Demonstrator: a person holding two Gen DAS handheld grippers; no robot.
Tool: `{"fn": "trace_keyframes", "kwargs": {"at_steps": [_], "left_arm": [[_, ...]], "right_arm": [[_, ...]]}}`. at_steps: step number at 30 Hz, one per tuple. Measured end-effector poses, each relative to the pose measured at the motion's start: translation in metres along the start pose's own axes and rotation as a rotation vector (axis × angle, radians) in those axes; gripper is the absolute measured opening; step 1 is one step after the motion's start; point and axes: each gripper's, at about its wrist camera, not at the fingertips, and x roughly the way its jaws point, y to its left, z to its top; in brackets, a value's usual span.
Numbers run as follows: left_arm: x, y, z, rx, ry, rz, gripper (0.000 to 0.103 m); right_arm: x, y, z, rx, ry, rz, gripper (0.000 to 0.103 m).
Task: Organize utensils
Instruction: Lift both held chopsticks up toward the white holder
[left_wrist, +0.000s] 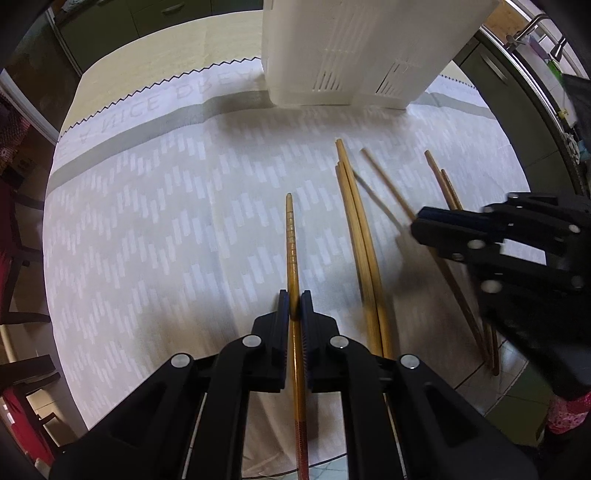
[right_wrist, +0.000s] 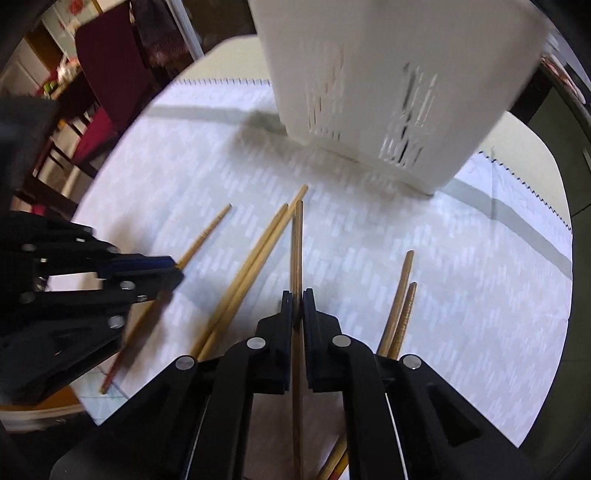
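Golden chopstick (left_wrist: 291, 240) pinched tight in left gripper (left_wrist: 294, 306), brown chopstick (right_wrist: 297, 251) clamped in right gripper (right_wrist: 297, 306), both just short of white slotted holder (left_wrist: 354, 55). Best lifted tip-up, dropped in one by one. Loose chopsticks (left_wrist: 364, 240) nearer than holder.

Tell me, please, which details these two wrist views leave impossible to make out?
- White utensil holder: its top opening and contents are cut off by the upper edge in both views.
- Right hand-held gripper: motion-blurred in the left view.
- Chopstick in the left hand-held gripper: its rear end is cut off at the bottom edge.
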Motion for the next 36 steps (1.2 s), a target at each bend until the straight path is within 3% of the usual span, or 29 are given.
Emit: {"fn": "trace_keyframes", "kwargs": {"at_steps": [12, 20, 36], "left_arm": [[-0.075, 0.008, -0.008, 0.031, -0.183, -0.013, 0.006], [-0.116, -0.003, -0.032, 0.06, -0.289, -0.034, 0.006], [-0.154, -0.019, -0.048, 0.112, -0.379, -0.053, 0.006]], "right_arm": [[-0.098, -0.011, -0.048, 0.046, -0.255, 0.086, 0.006], [-0.132, -0.023, -0.077, 0.075, -0.333, 0.093, 0.006], [-0.158, -0.023, -0.083, 0.074, -0.404, 0.099, 0.006]]}}
